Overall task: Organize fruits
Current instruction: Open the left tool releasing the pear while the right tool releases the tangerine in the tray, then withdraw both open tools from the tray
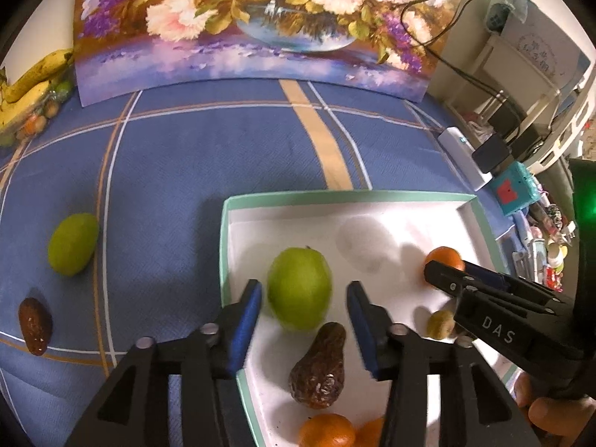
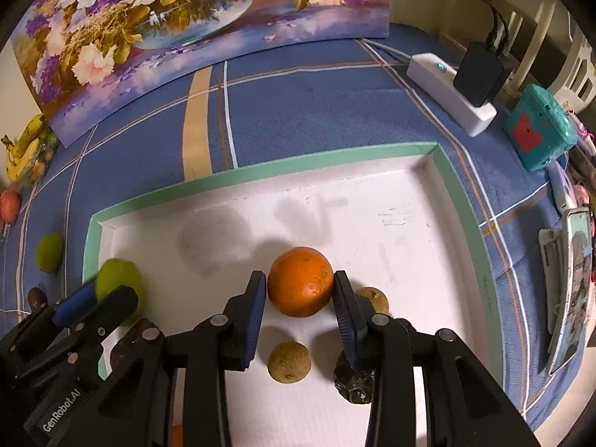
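A white box with a green rim (image 1: pixel 346 195) (image 2: pixel 260 175) lies on the blue cloth. My left gripper (image 1: pixel 303 300) is open around a green apple (image 1: pixel 300 288) inside the box, with small gaps on both sides. A brown date (image 1: pixel 318 368) lies just below it. My right gripper (image 2: pixel 300 290) sits around an orange (image 2: pixel 301 281), pads touching or nearly touching its sides. Two small brown-green fruits (image 2: pixel 289 362) (image 2: pixel 372 298) and a dark date (image 2: pixel 354 380) lie near it. More oranges (image 1: pixel 327 430) lie at the box's near edge.
On the cloth left of the box lie a green fruit (image 1: pixel 72 244) and a brown date (image 1: pixel 35 326). Bananas (image 1: pixel 33 78) lie at the far left. A flower painting (image 1: pixel 260 22) stands behind. A white power strip (image 2: pixel 450 93), a teal case (image 2: pixel 540 130) and a phone (image 2: pixel 570 279) sit at the right.
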### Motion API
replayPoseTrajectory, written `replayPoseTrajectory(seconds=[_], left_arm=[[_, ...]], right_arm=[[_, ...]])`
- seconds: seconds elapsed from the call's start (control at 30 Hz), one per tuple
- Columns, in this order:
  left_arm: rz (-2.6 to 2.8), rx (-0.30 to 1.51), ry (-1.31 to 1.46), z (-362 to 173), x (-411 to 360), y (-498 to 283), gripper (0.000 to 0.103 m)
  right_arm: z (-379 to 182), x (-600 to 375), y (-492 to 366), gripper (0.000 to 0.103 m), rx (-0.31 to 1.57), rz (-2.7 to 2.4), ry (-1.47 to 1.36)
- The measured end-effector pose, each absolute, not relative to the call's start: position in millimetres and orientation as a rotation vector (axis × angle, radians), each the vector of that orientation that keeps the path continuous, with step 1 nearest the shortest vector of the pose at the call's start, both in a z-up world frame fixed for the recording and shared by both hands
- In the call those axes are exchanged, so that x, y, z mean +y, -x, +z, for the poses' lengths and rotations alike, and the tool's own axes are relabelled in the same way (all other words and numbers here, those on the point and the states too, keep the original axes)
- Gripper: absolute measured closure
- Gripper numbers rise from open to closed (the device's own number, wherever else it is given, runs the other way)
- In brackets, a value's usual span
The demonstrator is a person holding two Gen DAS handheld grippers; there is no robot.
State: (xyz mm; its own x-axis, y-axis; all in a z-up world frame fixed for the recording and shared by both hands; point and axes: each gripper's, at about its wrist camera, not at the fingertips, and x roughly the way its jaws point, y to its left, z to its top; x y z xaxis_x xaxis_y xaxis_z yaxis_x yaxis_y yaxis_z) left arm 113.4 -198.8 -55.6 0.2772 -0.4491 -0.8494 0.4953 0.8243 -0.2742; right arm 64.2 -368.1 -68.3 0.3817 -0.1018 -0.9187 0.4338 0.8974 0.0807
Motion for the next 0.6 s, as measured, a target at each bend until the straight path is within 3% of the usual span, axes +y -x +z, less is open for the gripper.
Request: replayPoseTrajectory(seconds=[0.6], left_arm=[[-0.569, 1.065, 0.006, -6, -164, -112, 0.050]], right_arm=[[-9, -367, -49, 0.063, 1.030, -0.357, -0.306]])
